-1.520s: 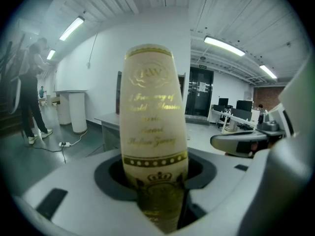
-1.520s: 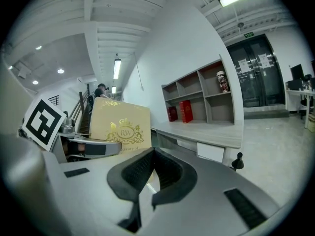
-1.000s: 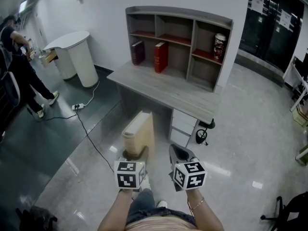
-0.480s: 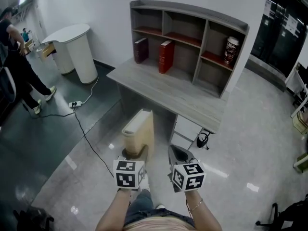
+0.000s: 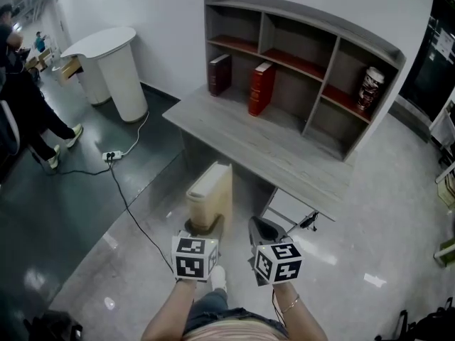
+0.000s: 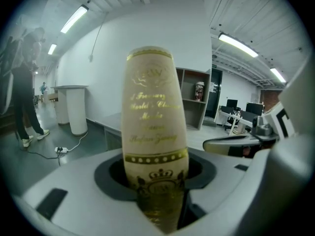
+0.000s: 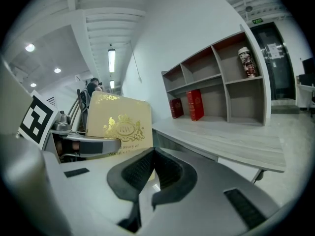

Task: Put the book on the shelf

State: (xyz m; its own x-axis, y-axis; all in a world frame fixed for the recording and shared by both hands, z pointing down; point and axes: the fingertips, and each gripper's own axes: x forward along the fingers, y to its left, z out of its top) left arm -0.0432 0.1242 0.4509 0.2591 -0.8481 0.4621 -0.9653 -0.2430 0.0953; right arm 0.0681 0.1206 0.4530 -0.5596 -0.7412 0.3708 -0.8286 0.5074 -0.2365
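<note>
A thick cream book [image 5: 210, 194] with gold lettering stands upright in my left gripper [image 5: 202, 227], which is shut on its lower end; its spine [image 6: 153, 127] fills the left gripper view. My right gripper [image 5: 264, 231] hangs beside it, shut with nothing between its jaws. In the right gripper view the book's gold-crested cover [image 7: 119, 127] shows to the left. Ahead stands a grey desk [image 5: 270, 148] with a cubby shelf [image 5: 306, 55] on top, holding a dark book [image 5: 219, 74] and a red book [image 5: 261, 89].
A patterned can [image 5: 370, 89] sits in the shelf's right cubby. Left stands a white rounded counter [image 5: 114, 66], with a cable and power strip [image 5: 110, 156] on the floor. A person [image 5: 25, 105] stands at far left. Drawers [image 5: 288, 208] sit under the desk.
The desk and shelf have grown larger and shifted right in the head view as I move closer. Both grippers hold the same pose, the book still in the left one.
</note>
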